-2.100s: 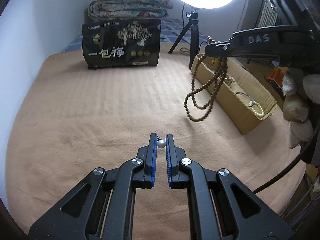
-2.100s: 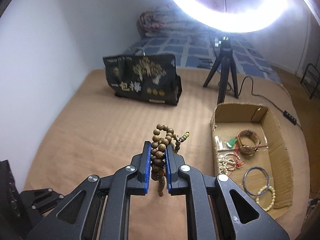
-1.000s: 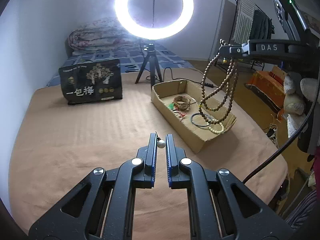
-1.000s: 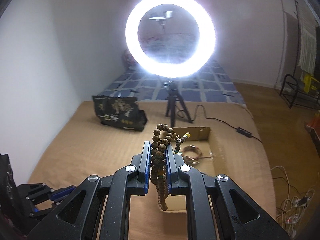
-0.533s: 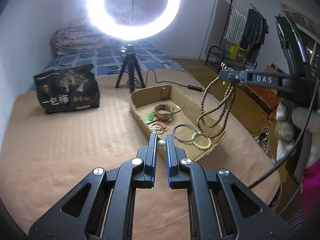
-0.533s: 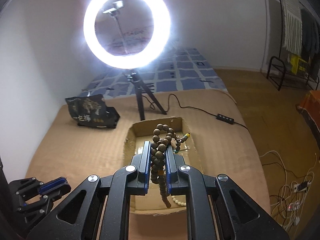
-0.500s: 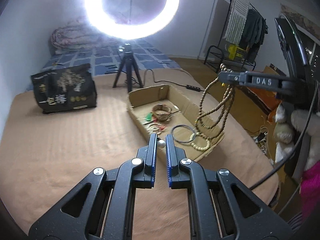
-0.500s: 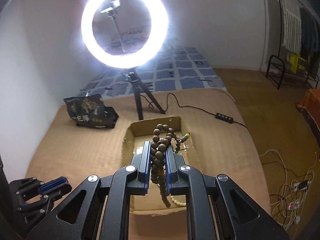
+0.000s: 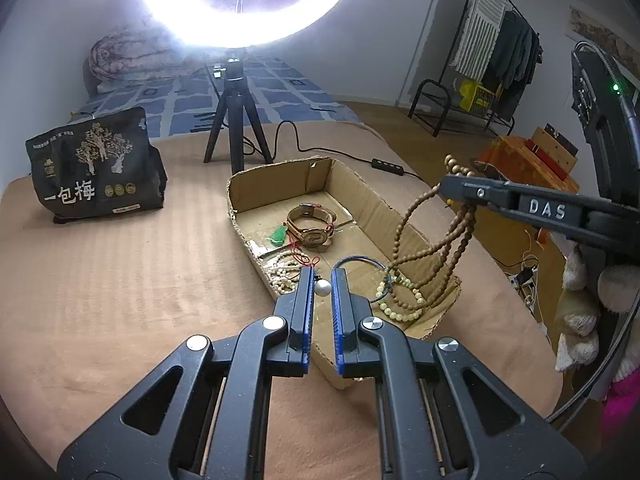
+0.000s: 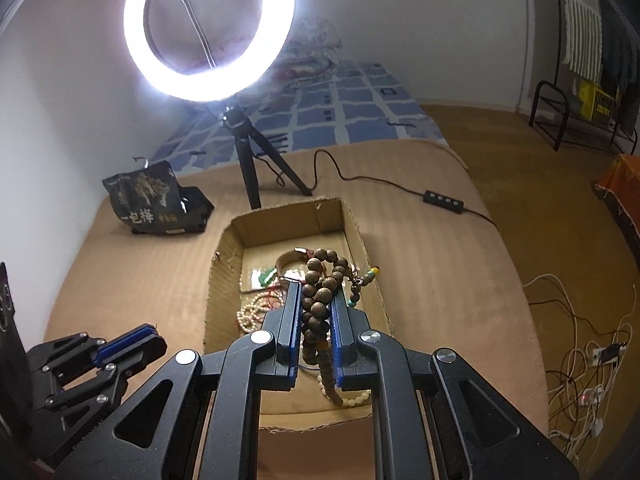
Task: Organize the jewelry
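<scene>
Fingers: left gripper (image 9: 322, 288) pinches a small pearl piece (image 9: 322, 287) between its blue pads; right gripper (image 10: 315, 312) is clamped on a bunched wooden bead necklace (image 10: 320, 280), loops hanging below.

Change vs approx. 2 s ago: both grippers were then over bare blanket, cardboard box off to the side. Now the pearl piece sits at the box's (image 9: 240, 184) near rim, and in the left view the necklace loops (image 9: 432, 248) dangle over the box's right half, lowest beads near the floor but contact can't be confirmed. Right view looks almost straight down into the box (image 10: 224, 256). Judgement: carry phase done for both items; release into box is next, necklace first likely.

Count, inside box:
- watch/bangle w. band (image 9: 312, 226): 1
- green pendant (image 9: 279, 235): 1
- clump of small pale beads w. red cord (image 9: 286, 266): 1 clump, strand no. unclear
- thin dark hoop (image 9: 360, 276): 1
- pale bead bracelet (image 9: 400, 306): 1

Outside box, on blanket: black snack bag (image 9: 94, 164) 1, left of box; ring light tripod (image 9: 236, 128) 1, behind box; inline switch on cable (image 9: 387, 163) 1, behind-right.

Held: 2 items. No loose jewelry seen on blanket.
</scene>
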A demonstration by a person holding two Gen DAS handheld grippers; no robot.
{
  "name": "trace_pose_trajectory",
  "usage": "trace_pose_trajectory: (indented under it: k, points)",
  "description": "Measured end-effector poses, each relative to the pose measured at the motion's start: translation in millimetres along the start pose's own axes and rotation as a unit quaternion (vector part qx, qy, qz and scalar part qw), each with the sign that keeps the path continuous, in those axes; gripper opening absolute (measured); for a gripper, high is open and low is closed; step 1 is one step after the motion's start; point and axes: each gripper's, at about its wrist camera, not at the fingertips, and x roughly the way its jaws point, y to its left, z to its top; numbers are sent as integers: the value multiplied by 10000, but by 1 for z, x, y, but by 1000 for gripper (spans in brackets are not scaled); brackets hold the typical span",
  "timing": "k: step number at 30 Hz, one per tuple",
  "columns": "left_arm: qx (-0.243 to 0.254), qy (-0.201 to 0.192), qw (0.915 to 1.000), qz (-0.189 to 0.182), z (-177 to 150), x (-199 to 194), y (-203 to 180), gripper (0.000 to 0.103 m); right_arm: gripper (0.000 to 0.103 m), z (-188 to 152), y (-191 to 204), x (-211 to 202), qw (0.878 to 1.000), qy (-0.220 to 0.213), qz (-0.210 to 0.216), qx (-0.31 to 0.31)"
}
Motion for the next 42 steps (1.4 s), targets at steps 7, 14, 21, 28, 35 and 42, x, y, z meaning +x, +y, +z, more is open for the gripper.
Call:
trace_pose_trajectory:
  k: [7,14,21,28,35,42]
  points:
    - [-29,40,10000,-25,2,11,-2,7,11,-4,-3,12,9999,145,-38,4]
    - [46,100,9999,-73,1,18,-7,7,11,-5,-2,16,9999,166,-12,4]
    - [-30,82,10000,-7,1,18,-7,46,42,-4,-2,17,9998,169,-114,55]
    - [48,69,9999,75,0,15,-8,46,73,-2,-2,10,9995,-13,-297,107]
    - [88,-19,9999,128,1,5,-11,54,74,-1,2,3,9994,-79,-346,38]
    - [158,-100,9997,179,1,-10,-14,55,74,-1,7,-10,9992,-165,-360,-25]
